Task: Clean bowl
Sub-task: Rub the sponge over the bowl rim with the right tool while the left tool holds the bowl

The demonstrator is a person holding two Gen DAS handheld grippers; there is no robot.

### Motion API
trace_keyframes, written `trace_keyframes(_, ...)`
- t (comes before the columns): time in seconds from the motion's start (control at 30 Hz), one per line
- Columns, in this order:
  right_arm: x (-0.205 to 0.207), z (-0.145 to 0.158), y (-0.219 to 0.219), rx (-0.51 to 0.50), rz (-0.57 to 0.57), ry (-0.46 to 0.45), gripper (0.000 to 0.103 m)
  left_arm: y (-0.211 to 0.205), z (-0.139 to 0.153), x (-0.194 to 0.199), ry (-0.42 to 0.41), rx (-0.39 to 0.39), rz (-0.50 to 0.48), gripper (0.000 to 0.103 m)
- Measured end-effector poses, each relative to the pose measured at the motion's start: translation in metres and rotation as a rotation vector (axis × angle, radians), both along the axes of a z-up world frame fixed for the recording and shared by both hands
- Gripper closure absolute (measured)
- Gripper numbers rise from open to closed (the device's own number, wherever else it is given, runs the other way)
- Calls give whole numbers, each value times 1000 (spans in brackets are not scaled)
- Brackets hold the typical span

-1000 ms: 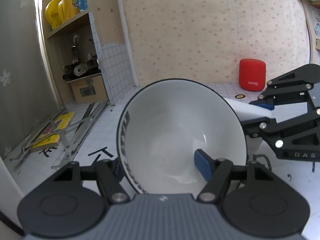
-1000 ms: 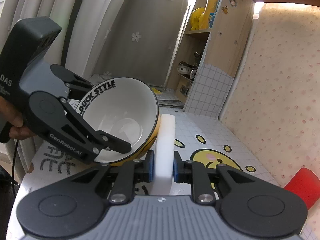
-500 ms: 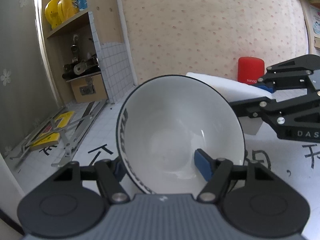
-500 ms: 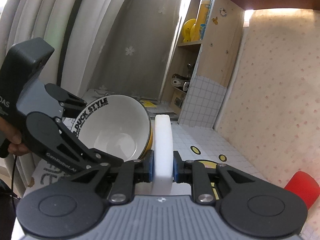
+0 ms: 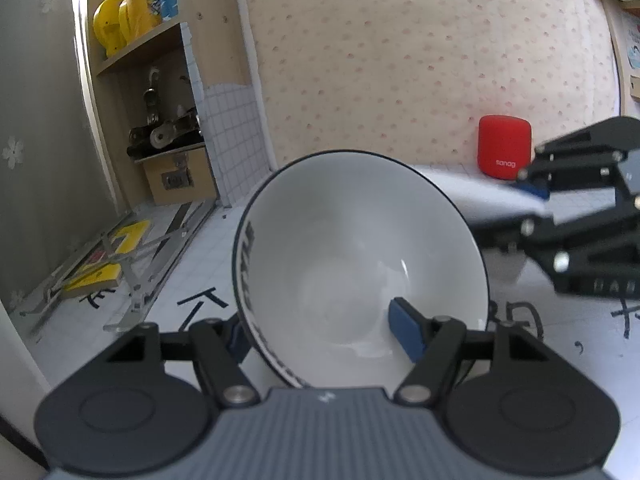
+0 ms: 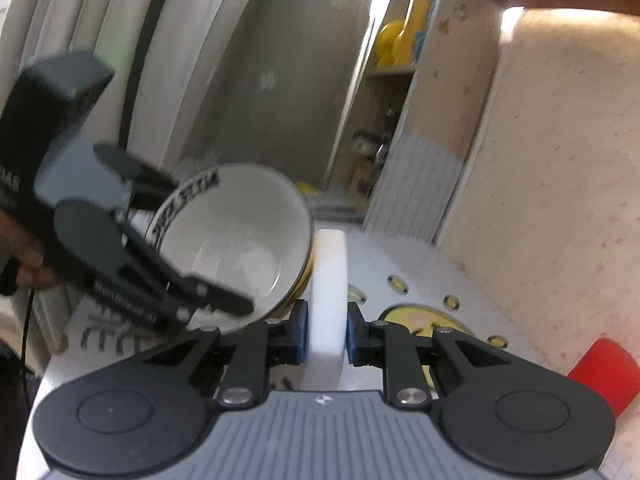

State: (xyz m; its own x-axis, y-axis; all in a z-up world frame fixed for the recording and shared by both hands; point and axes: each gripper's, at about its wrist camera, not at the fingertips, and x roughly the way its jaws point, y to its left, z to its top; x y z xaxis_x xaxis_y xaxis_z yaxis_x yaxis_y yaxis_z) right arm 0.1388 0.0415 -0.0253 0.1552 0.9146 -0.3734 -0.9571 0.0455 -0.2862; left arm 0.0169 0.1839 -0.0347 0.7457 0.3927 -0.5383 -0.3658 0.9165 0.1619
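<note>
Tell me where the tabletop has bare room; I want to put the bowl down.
Bare tabletop shows right of the bowl, in front of the red speaker. Bare too beside the wall in the right wrist view. Crowded: the metal rack and yellow items left, near the shelf.

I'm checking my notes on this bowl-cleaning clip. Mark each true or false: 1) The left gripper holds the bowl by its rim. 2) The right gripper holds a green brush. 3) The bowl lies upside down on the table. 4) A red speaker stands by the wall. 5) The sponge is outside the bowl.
1) True: the left gripper clamps the bowl by its rim, one pad inside and one outside.
2) False: the right gripper is shut on a white sponge.
3) False: the bowl is held tilted, its opening facing the left wrist camera.
4) True: the red speaker stands at the dotted wall.
5) True: the sponge sits beside the bowl's outer wall, not inside.
</note>
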Motion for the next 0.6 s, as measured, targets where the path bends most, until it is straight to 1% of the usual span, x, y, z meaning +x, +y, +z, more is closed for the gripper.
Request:
trace_keyframes(0.07,0,3,-1,29,1,6,84,0,0,-1,-2,-4,1,35)
trace_keyframes(0.1,0,2,0,22,2,8,84,0,0,-2,-3,-5,2,35)
trace_keyframes(0.17,0,0,3,2,5,11,84,0,0,-3,-4,-6,3,36)
trace_keyframes(0.2,0,-4,5,-32,15,4,84,0,0,-3,-4,-5,4,35)
trace_keyframes(0.27,-2,-7,9,-65,20,-9,84,0,0,-3,-2,-2,2,35)
trace_keyframes(0.33,-1,-8,9,-61,20,-10,84,0,0,-3,-1,-4,1,35)
trace_keyframes(0.5,4,3,10,13,4,8,84,1,1,-3,0,-7,-2,35)
trace_keyframes(0.6,4,3,14,14,-1,0,84,1,1,-3,1,-7,-3,35)
